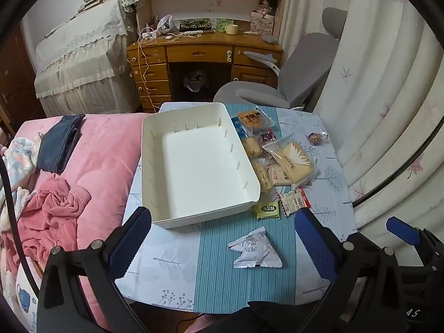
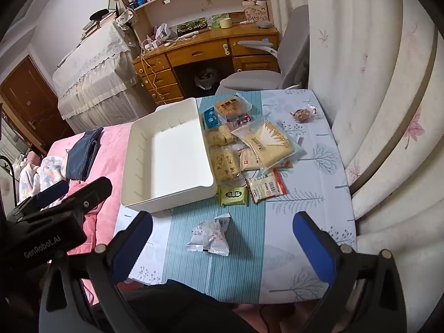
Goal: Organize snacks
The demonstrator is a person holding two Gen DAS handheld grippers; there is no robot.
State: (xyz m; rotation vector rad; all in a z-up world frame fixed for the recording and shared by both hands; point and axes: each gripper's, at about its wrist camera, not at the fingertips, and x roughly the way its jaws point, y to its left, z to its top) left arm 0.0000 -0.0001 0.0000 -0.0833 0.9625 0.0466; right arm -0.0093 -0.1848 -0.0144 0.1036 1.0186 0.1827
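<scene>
- Silver foil: a crumpled silver packet point(image 2: 209, 237) is noted as the nearest snack, lying alone on the striped band of the tablecloth point(image 2: 305, 222), on the near side of the white bin point(image 2: 130, 191) and well apart from it.
- Right gripper point(image 2: 222, 238) is seen with its blue-padded fingers point(image 2: 313, 249) spread wide and empty; the silver packet lies ahead of them, between the two finger lines, slightly toward the left one.
- Left gripper point(image 1: 219, 247) is likewise found wide apart and holding nothing; from its view the same packet point(image 1: 255, 251) sits toward the right finger, off centre.
- It is judged that the right gripper is the better placed for this packet, whose broad base runs roughly crosswise to the fingers.
- Just beyond, beside the near right corner of the white bin, a green packet point(image 2: 233, 195) and a red-edged sachet point(image 2: 266, 187) are recorded side by side.
- Further along the right wall of the white bin, a row of clear biscuit bags point(image 2: 223, 163) and a larger yellow cracker pack point(image 2: 270, 144) are heaped, some overlapping.
- Farthest from the white bin, a small twist-wrapped sweet point(image 2: 302, 115) lies by itself.
- The white bin itself is found empty; no snack has yet been placed inside.
</scene>
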